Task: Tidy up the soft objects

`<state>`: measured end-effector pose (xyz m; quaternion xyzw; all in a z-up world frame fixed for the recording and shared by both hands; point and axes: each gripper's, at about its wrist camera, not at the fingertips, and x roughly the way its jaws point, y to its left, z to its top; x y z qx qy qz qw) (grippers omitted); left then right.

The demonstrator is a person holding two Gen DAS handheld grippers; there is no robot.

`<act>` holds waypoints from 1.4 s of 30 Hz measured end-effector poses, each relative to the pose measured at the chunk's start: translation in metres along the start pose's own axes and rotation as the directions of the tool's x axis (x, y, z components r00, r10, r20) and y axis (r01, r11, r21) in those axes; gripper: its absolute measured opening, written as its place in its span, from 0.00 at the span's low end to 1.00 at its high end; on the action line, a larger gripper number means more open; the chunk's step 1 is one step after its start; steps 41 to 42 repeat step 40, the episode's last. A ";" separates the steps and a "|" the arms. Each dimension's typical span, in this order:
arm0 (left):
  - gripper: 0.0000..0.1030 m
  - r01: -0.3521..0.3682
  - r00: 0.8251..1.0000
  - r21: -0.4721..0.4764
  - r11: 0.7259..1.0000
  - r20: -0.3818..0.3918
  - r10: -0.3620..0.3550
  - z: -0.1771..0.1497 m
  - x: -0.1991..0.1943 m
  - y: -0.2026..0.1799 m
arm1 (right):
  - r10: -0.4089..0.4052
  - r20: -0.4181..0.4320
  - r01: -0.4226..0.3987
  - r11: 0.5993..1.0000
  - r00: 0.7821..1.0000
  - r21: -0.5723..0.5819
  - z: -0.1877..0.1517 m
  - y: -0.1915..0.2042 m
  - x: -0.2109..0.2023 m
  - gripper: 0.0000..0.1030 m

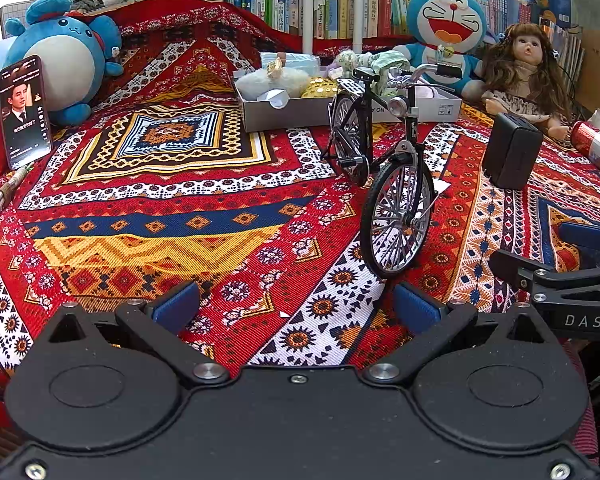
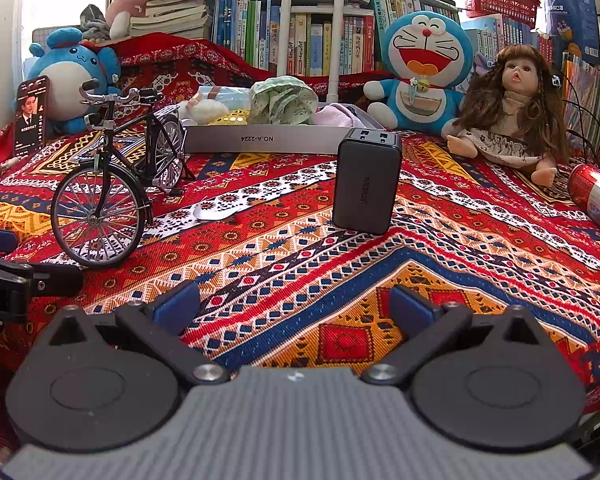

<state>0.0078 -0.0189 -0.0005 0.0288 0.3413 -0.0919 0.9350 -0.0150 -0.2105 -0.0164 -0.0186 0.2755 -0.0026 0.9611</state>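
A shallow grey box (image 1: 284,112) (image 2: 260,138) at the back of the patterned cloth holds soft items: a green cloth bundle (image 2: 283,100), a white fluffy piece (image 1: 274,78), a yellow sequined piece (image 1: 320,86) and a pink cloth (image 2: 338,116). My left gripper (image 1: 296,308) hovers open and empty low over the cloth near the front. My right gripper (image 2: 294,306) is also open and empty, to the right of the left one; its fingers (image 1: 584,236) show at the left wrist view's right edge.
A model bicycle (image 1: 380,168) (image 2: 116,176) stands mid-cloth, a black charger block (image 2: 366,182) (image 1: 512,152) to its right. A blue plush (image 1: 66,60), a Doraemon plush (image 2: 420,76), a doll (image 2: 516,108), a phone (image 1: 24,112) and a red can (image 2: 596,196) ring the area. Bookshelves behind.
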 end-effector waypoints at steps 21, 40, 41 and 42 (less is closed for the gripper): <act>1.00 -0.003 1.000 0.000 1.000 0.000 0.003 0.000 0.001 0.000 | 0.000 -0.001 0.000 1.000 1.000 0.000 0.000 0.000 0.000 1.00; 1.00 -0.012 1.000 -0.004 1.000 0.006 0.012 0.001 0.001 0.000 | 0.001 -0.001 -0.001 1.000 1.000 -0.001 0.000 0.000 0.000 1.00; 1.00 -0.012 1.000 -0.004 1.000 0.006 0.012 0.001 0.001 0.000 | 0.001 -0.001 -0.001 1.000 1.000 -0.001 0.000 0.000 0.000 1.00; 1.00 -0.012 1.000 -0.004 1.000 0.006 0.012 0.001 0.001 0.000 | 0.001 -0.001 -0.001 1.000 1.000 -0.001 0.000 0.000 0.000 1.00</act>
